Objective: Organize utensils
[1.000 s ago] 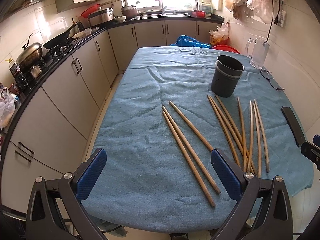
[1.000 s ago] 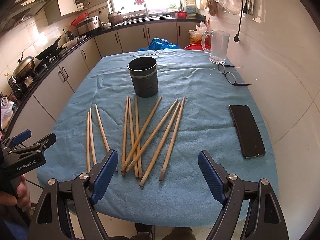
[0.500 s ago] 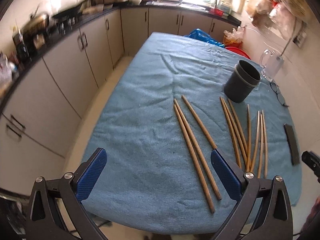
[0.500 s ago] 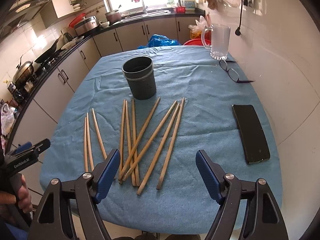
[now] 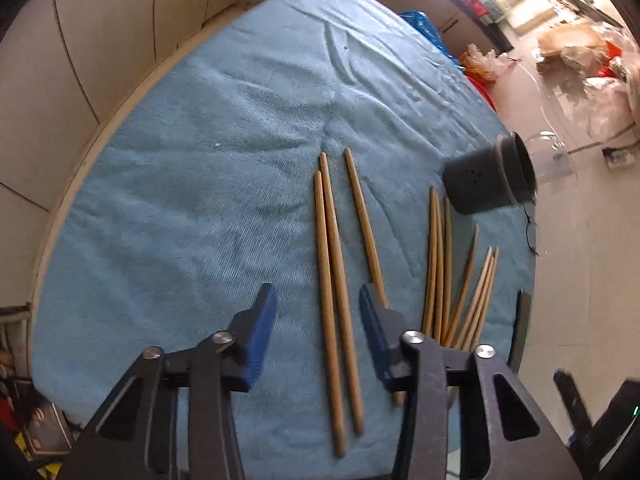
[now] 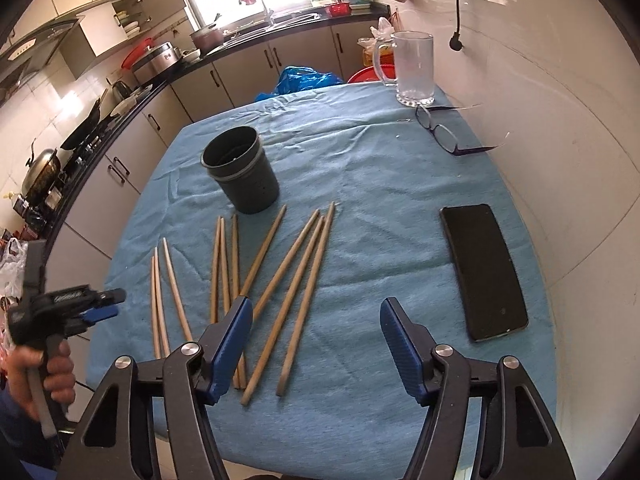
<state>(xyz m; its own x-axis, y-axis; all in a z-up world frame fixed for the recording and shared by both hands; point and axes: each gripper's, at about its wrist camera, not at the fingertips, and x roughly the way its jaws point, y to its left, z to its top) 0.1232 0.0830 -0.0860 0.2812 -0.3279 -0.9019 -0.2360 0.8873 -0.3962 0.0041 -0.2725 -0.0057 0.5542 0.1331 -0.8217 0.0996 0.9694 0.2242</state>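
Several wooden chopsticks lie loose on the blue cloth. Two of them (image 5: pixel 334 280) lie side by side between my left gripper's (image 5: pixel 316 308) open blue pads, a third (image 5: pixel 364 220) just to their right. The left gripper also shows at the table's left edge in the right wrist view (image 6: pixel 102 304). A fan of more chopsticks (image 6: pixel 280 272) lies in front of my right gripper (image 6: pixel 316 312), which is open and empty above the near edge. The dark grey holder cup (image 6: pixel 240 172) stands upright behind the chopsticks, and shows in the left wrist view (image 5: pixel 488 180).
A black phone (image 6: pixel 484 272) lies at the right of the cloth. Glasses (image 6: pixel 444 132) and a glass mug (image 6: pixel 412 68) sit at the far right. Kitchen cabinets (image 6: pixel 120 160) and a counter with pots run along the left. A wall is close on the right.
My left gripper has dropped and tilted towards the table, its jaws have narrowed and now straddle the two left chopsticks. My right gripper has moved slightly forward.
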